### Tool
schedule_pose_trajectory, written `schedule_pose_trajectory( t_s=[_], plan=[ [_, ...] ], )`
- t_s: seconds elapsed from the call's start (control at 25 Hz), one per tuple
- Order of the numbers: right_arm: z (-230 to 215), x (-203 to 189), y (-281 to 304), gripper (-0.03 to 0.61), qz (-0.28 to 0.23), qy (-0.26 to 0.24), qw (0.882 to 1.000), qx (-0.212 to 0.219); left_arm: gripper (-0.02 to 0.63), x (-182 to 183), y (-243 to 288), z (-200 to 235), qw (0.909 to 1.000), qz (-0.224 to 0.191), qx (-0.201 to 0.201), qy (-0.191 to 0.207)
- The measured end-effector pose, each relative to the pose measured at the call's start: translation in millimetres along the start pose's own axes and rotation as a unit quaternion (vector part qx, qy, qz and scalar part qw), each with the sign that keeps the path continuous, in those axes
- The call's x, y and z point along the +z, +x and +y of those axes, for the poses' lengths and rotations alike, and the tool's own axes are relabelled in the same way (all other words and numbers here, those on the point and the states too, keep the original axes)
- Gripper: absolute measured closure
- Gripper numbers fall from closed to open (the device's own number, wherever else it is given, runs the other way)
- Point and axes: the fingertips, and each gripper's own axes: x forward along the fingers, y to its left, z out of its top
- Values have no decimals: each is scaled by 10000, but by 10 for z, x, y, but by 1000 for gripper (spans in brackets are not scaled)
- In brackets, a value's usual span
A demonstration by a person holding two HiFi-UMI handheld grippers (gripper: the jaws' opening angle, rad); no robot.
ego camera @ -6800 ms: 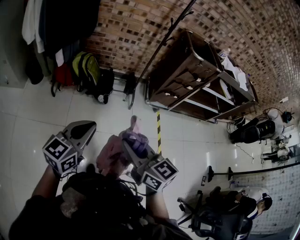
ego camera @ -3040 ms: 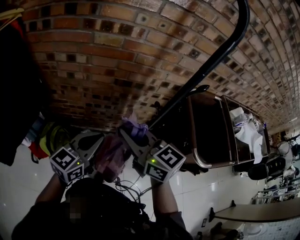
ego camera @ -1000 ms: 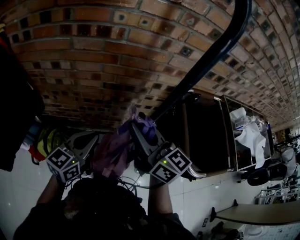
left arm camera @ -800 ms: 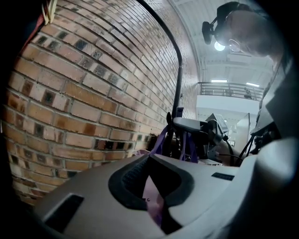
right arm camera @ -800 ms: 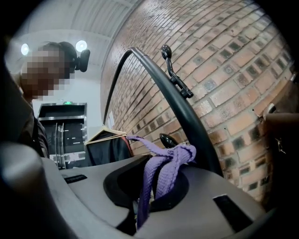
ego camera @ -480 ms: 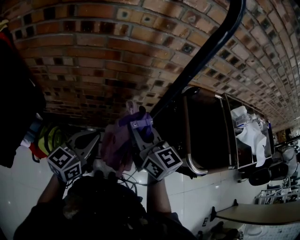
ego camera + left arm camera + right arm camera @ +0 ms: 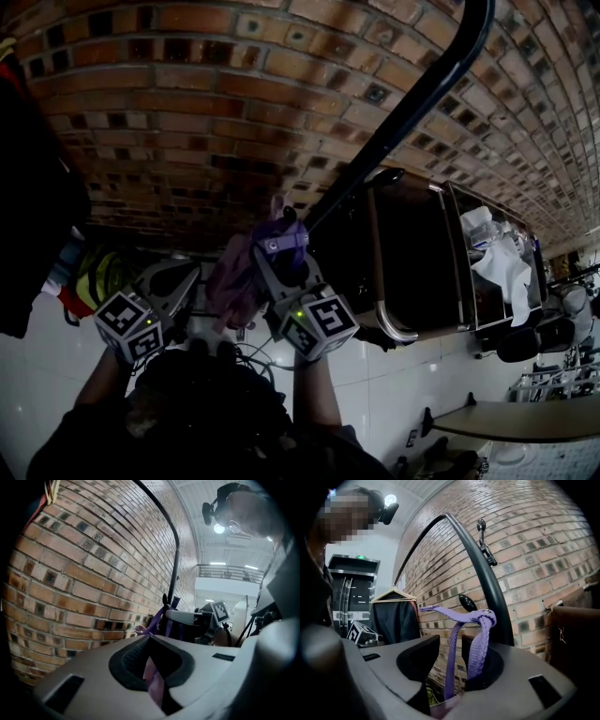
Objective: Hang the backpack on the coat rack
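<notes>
The pink backpack (image 7: 234,277) hangs between my two grippers, close to the brick wall. Its purple loop (image 7: 480,620) is draped over a black knob hook (image 7: 467,603) on the coat rack's dark pole (image 7: 487,583). My right gripper (image 7: 450,644) has just been opening. Its jaws stand apart with the loop's two strands between them, the thicker strand lying against the right jaw. In the head view it sits just under the loop (image 7: 281,239). My left gripper (image 7: 152,667) is shut on pink backpack fabric (image 7: 152,679), to the left of the right gripper (image 7: 187,618).
The brick wall (image 7: 187,94) is directly ahead. A second hook (image 7: 483,541) sits higher on the pole. A brown wooden cabinet (image 7: 412,253) stands to the right. At the left are dark clothes on a hanger (image 7: 393,616) and a yellow-green bag (image 7: 98,277) on the floor.
The right gripper's jaws have parted from the purple loop and the gripper has dropped slightly. The loop now rests on the knob hook. The left gripper has stayed put.
</notes>
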Motion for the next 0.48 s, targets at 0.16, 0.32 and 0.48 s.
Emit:
schedule_pose_trajectory(
  t_s=[0.16,0.32,0.48],
  plan=[
    [17,-3,-20,386,34,-45,9997,-248,601,-25,-36,16,9999,63,-85,-2],
    [-12,-25,-94,365,66,-198,9966,-792,601,-31,-52,35,9996,137,-250,19],
    [-83,-80,-253,365,63,-418,9888,-1430,601,-40,-41,64,9988,159,-456,61]
  ],
)
